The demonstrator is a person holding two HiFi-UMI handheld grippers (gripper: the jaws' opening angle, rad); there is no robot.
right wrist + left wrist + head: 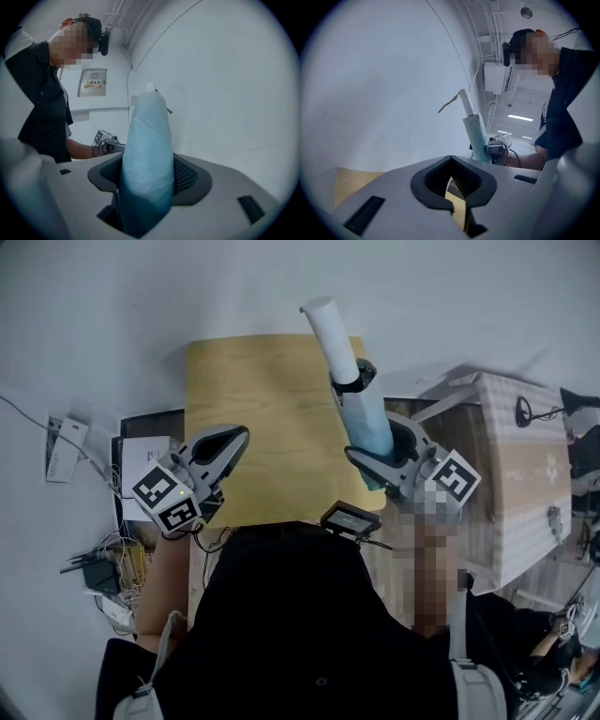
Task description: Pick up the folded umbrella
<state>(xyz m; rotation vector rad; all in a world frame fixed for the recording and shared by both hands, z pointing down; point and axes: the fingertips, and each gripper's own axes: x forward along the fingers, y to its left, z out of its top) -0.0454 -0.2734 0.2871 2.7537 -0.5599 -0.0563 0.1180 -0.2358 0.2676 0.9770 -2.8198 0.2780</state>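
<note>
The folded umbrella [361,413], pale blue with a white handle end and a black band, is held up off the wooden table [262,390], tilted up and to the left. My right gripper [389,460] is shut on its lower part; its fabric [147,154] fills the jaws in the right gripper view. My left gripper [225,451] hovers over the table's front left, jaws shut and empty [452,180]. From the left gripper view the umbrella [476,133] shows upright in the distance.
A cloth-covered box [520,474] stands right of the table. Left of it lie a white box [141,454], cables and a power strip [66,448] on the floor. A white wall [384,84] rises behind the table.
</note>
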